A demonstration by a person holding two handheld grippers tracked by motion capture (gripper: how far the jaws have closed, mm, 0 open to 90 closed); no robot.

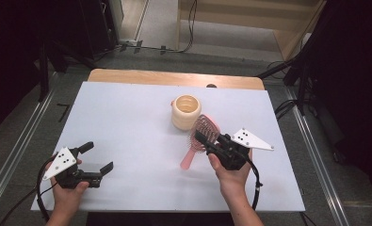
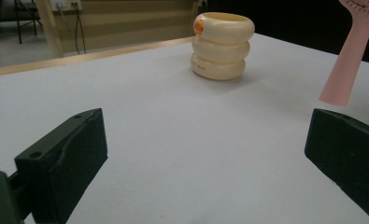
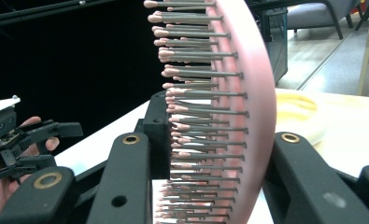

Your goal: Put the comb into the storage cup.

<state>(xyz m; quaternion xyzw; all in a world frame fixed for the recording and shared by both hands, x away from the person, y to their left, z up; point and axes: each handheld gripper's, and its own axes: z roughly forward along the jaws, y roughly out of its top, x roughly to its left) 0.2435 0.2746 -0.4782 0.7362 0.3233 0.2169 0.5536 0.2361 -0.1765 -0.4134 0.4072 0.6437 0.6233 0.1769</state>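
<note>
Jaws of right gripper [image 1: 203, 140] clamp pink hairbrush [image 1: 200, 136].

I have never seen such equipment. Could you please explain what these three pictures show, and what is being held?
A person holds a hand-held tool with two black jaws in each hand. The high view looks down on a white table. The other two pictures come from cameras that ride on each tool. The right gripper is shut on a pink plastic hairbrush, bristles seen close up in its own view. The left gripper is open, with nothing between its jaws. A cream ribbed round holder stands on the table beside the brush.
</note>
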